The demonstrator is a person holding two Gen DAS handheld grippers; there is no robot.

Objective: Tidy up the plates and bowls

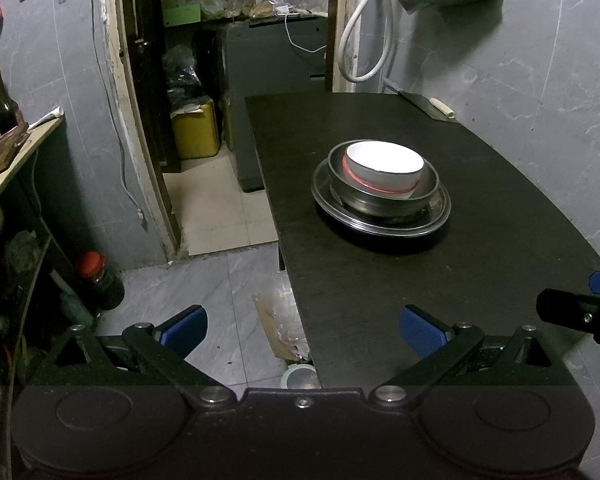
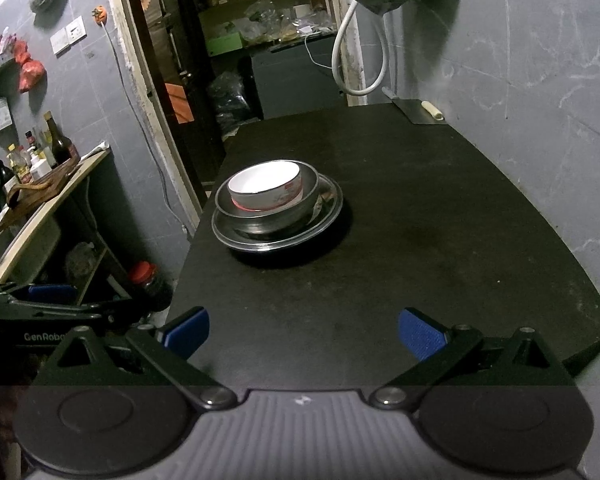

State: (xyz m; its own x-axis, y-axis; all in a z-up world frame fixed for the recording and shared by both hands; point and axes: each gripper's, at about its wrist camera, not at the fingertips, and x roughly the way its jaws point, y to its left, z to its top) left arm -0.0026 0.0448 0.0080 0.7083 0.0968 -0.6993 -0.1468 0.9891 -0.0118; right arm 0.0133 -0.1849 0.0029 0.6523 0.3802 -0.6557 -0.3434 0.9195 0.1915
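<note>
A white bowl (image 1: 384, 164) with a red band sits inside a steel bowl (image 1: 380, 196), which rests on a steel plate (image 1: 380, 222) in the middle of the black table (image 1: 420, 280). The same stack shows in the right wrist view: white bowl (image 2: 266, 184), steel bowl (image 2: 268, 216), steel plate (image 2: 328, 210). My left gripper (image 1: 303, 332) is open and empty at the table's near left edge, well short of the stack. My right gripper (image 2: 303, 332) is open and empty over the table's near end. The right gripper also shows at the far right of the left wrist view (image 1: 580, 312).
A cleaver (image 1: 432, 106) lies at the table's far end by the grey wall. A doorway with cluttered shelves and a yellow can (image 1: 196, 132) is behind. A counter with bottles (image 2: 56, 148) stands left. A red-capped jar (image 1: 100, 280) and a plastic bag (image 1: 286, 320) are on the floor.
</note>
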